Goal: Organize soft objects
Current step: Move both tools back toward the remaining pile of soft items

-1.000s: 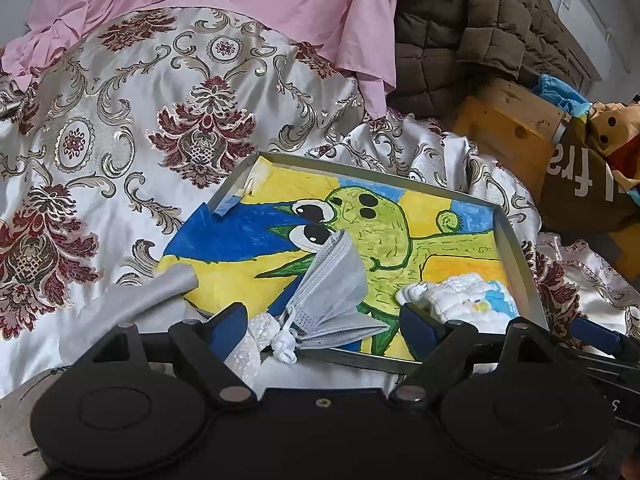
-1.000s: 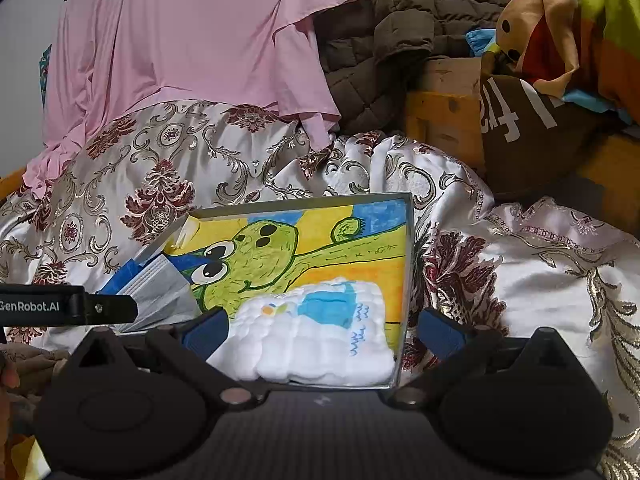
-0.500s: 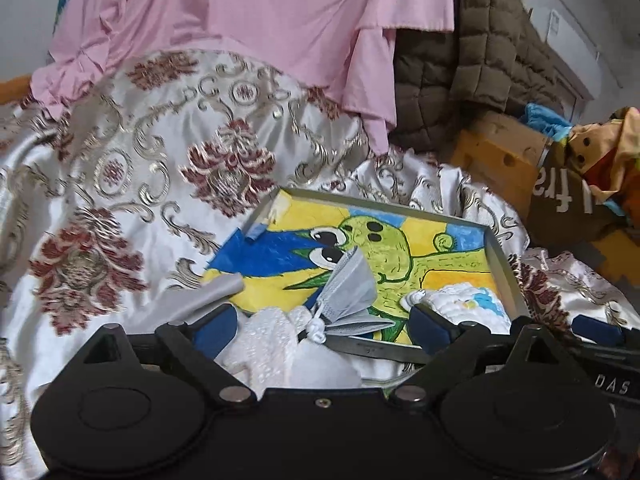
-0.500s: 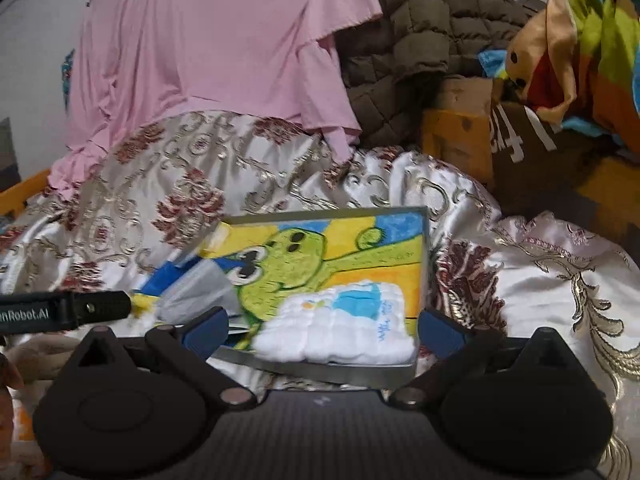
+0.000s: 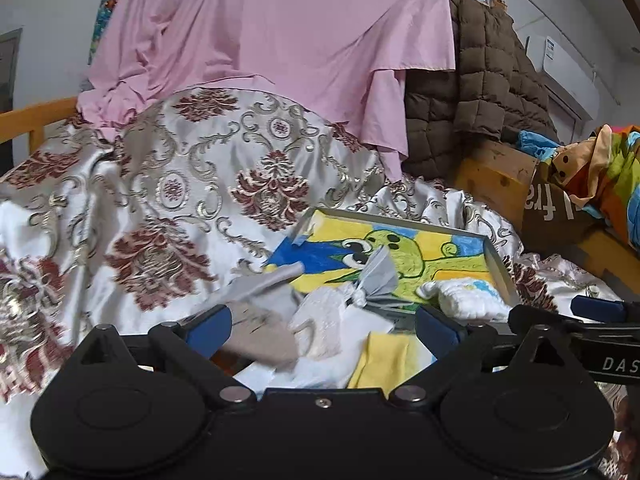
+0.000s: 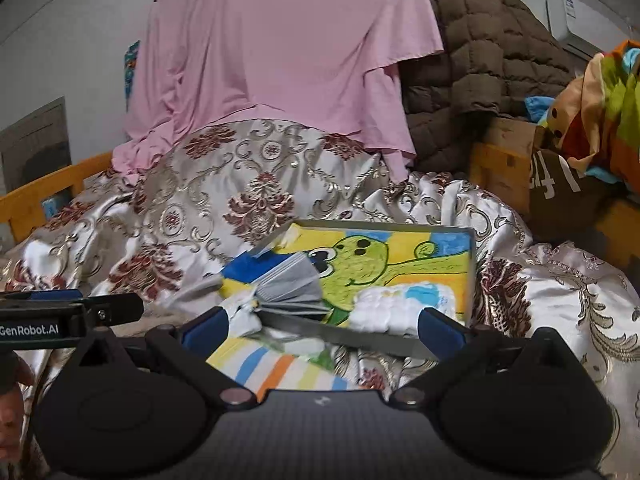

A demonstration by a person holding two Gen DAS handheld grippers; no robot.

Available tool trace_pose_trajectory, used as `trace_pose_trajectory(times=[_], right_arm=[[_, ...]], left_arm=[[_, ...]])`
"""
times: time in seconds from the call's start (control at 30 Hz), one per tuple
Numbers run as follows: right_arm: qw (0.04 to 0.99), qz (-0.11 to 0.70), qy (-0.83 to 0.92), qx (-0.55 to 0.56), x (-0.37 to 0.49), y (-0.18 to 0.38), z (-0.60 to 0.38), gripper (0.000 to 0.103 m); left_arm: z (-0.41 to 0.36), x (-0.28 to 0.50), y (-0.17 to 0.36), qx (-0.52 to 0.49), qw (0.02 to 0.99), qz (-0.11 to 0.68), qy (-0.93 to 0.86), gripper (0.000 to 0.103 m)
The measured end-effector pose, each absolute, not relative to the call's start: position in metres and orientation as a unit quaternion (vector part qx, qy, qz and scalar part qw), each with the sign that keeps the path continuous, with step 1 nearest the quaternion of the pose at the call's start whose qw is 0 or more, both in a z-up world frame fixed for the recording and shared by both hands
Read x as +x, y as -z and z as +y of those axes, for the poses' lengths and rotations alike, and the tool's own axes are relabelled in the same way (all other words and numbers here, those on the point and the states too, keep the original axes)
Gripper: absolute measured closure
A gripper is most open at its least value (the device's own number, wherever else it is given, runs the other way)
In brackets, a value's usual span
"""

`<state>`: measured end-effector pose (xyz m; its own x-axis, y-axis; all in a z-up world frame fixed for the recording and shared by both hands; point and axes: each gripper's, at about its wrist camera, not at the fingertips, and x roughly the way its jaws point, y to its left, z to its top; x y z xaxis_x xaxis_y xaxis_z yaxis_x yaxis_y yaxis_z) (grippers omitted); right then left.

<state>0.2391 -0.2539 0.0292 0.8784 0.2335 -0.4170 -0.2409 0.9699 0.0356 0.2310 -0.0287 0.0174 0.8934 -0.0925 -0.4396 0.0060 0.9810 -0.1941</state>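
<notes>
Both grippers are backing off the tray (image 5: 498,264): left gripper (image 5: 322,330) jaws opening, nothing pinched; right gripper (image 6: 322,326) spread, empty. Face mask (image 5: 378,276) and white cloth (image 6: 394,310) lie ahead in the tray, so placement looks done.

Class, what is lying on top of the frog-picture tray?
On the tray lie a grey face mask and a folded white cloth. They cover the lower part of the frog drawing, so that part is unseen.
</notes>
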Motion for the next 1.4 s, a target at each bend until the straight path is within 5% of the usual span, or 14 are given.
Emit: trace_pose_trajectory(times=[1.4], right_arm=[[0.926, 0.321, -0.177, -0.089, 0.137, 0.031, -0.189, 0.000]], left_arm=[[0.025, 0.107, 0.026, -0.098, 0.953, 0.280, -0.068, 0.002]])
